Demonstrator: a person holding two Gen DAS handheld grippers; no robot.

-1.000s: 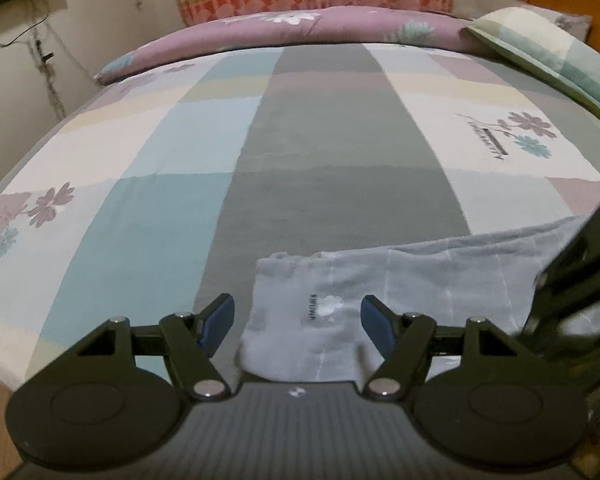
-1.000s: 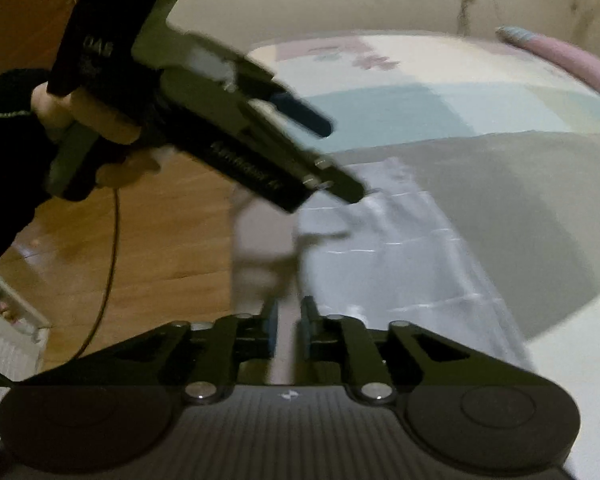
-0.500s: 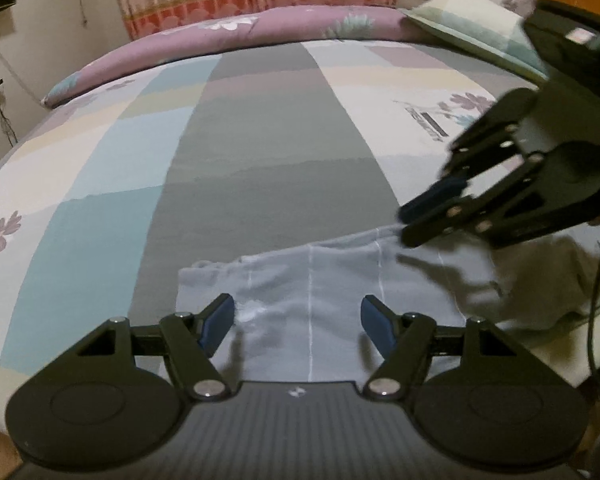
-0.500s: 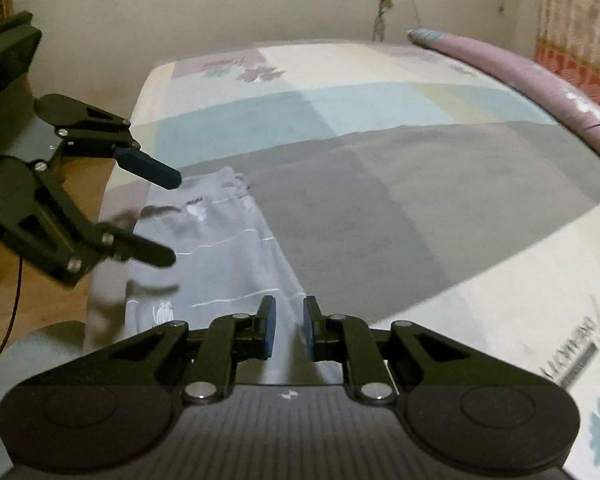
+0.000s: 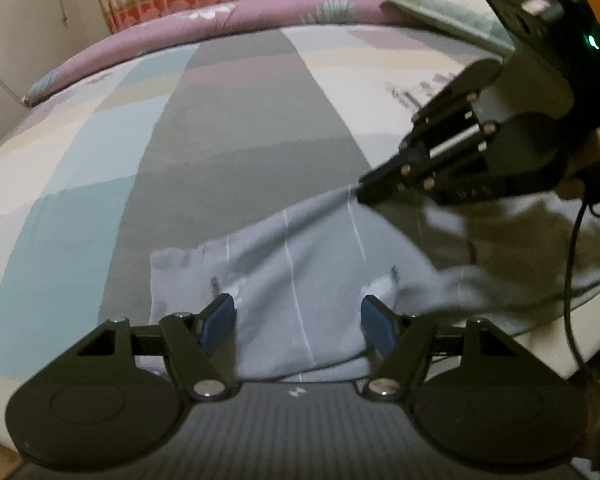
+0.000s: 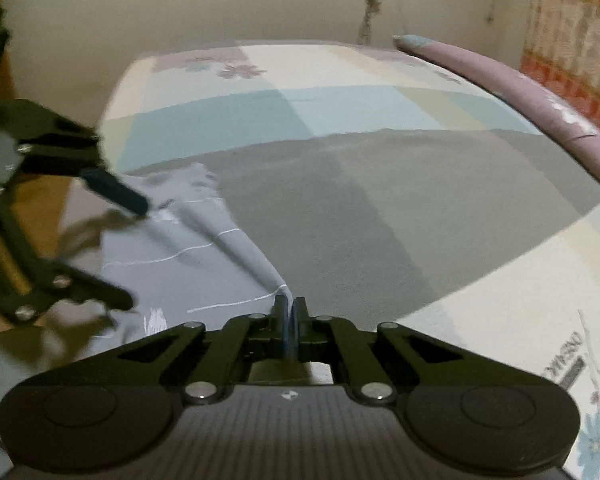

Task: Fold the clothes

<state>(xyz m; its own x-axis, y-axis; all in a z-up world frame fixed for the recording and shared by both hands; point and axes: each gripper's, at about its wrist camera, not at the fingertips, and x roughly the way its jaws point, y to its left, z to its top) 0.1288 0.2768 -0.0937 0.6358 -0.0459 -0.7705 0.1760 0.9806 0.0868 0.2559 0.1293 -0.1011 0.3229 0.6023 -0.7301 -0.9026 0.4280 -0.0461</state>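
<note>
Now right gripper (image 6: 289, 312) just pinched onto garment (image 5: 300, 280) edge, left gripper (image 5: 298, 320) wide, bedspread (image 5: 240, 152) beyond.

Two close wrist views, shared bed (image 5: 240, 128)

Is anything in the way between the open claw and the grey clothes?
Nothing visible. The left gripper hangs open right over the grey garment, with only air between its blue pads and the cloth. The right gripper is off to the side, already shut on the garment's far edge.
</note>
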